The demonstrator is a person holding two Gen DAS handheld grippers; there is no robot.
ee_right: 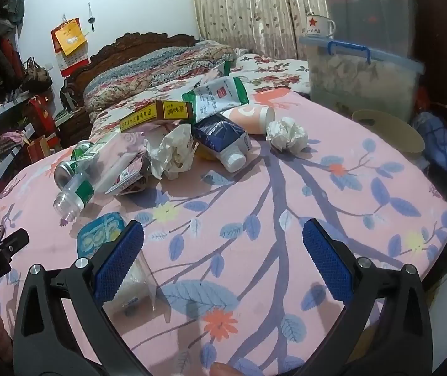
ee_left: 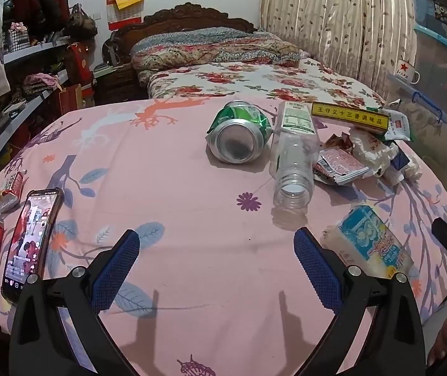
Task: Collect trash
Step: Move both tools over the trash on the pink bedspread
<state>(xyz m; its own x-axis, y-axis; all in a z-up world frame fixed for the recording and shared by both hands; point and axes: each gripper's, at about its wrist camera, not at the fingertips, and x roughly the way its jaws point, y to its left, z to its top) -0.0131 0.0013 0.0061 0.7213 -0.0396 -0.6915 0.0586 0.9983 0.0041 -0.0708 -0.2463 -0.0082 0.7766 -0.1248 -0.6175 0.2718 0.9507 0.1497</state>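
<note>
Left claw (ee_left: 217, 261) agape, phone (ee_left: 30, 244) beside, tissue pack (ee_left: 372, 241) opposite.

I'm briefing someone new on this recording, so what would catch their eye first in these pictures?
Probably the litter heaped on the pink flowered cloth: a crushed green can lying beside a capless clear bottle, with a yellow box and crumpled tissue behind. Next, a lit phone at the cloth's left edge. Both the left gripper and right gripper hover open, holding nothing.

yellow box (ee_left: 350, 116): 王守义十三香调味品 | dark sticker on clear bin (ee_left: 442, 12): fox | other labels unreadable
</note>
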